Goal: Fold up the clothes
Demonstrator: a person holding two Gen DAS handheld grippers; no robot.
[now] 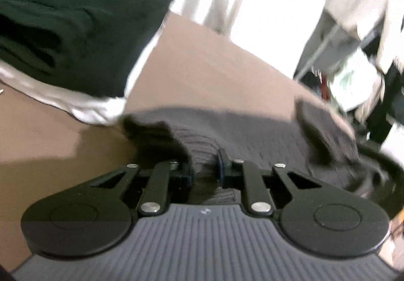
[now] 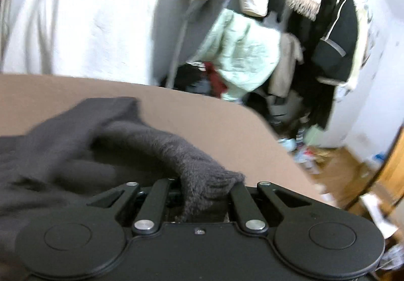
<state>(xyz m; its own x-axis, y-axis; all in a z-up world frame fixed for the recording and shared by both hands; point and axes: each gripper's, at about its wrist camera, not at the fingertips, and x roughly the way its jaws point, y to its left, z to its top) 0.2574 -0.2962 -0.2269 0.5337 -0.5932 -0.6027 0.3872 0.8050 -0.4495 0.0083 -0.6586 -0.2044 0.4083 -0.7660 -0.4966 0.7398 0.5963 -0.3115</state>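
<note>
A grey knit sweater (image 1: 240, 129) is spread on the brown worktop (image 1: 202, 63), with a ribbed edge pinched by the left gripper (image 1: 205, 167) and a cuff clamped in the right gripper (image 2: 204, 192). A fold seems to be under way. Next, both held parts would likely be carried across the sweater and laid flat. A folded black garment (image 1: 75, 36) lies well apart.

Our left gripper (image 1: 205, 167) sits low and level, its two black fingers drawn in on a ribbed fold of the grey sweater (image 1: 240, 129), which fills the gap between them. Our right gripper (image 2: 205, 188) is likewise closed, pinching a fuzzy cuff of the same sweater (image 2: 161, 144); its fingertips are hidden under the knit.
</note>
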